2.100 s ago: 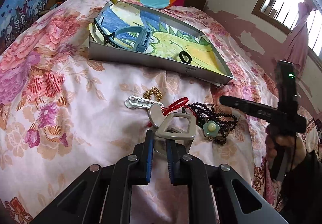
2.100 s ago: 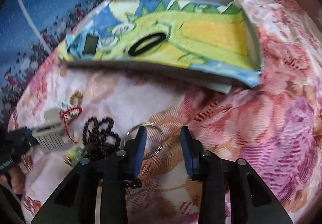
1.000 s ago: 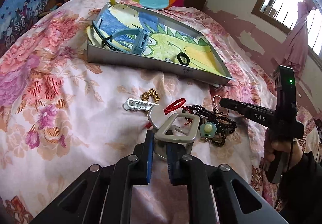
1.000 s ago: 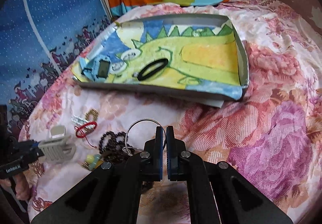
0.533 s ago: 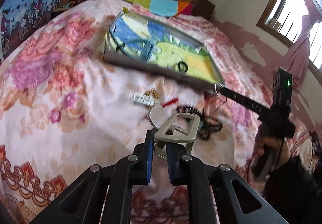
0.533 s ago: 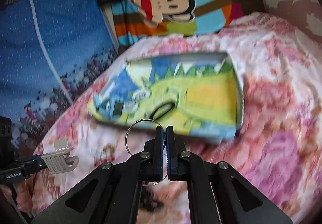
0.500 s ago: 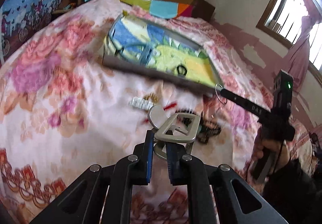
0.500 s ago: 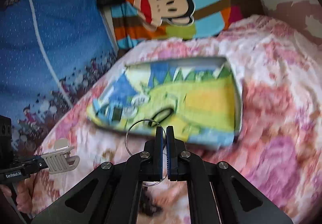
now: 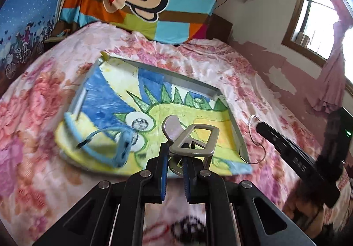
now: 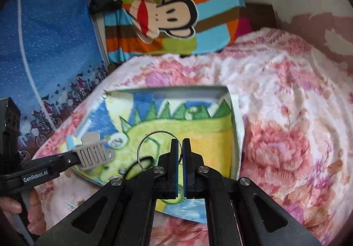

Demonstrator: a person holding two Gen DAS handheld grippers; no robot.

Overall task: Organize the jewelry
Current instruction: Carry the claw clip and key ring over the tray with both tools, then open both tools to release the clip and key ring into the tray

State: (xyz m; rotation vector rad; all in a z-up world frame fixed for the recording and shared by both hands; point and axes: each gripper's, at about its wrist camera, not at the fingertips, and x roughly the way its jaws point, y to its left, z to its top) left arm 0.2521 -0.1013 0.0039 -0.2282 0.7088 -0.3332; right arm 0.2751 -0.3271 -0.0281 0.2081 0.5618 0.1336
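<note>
Left claw (image 9: 174,158) and right claw (image 10: 180,153), both clamped, raised.

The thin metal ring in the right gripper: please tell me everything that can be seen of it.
The thin metal ring is one plain loop of silvery wire, open in the middle, with nothing seen hanging on it. The right gripper holds it in the air by one edge, its jaws shut on the wire, and the loop stands out to their left. It hangs above the tray, near the tray's right wall in the left wrist view. Only the jaws touch it.
</note>
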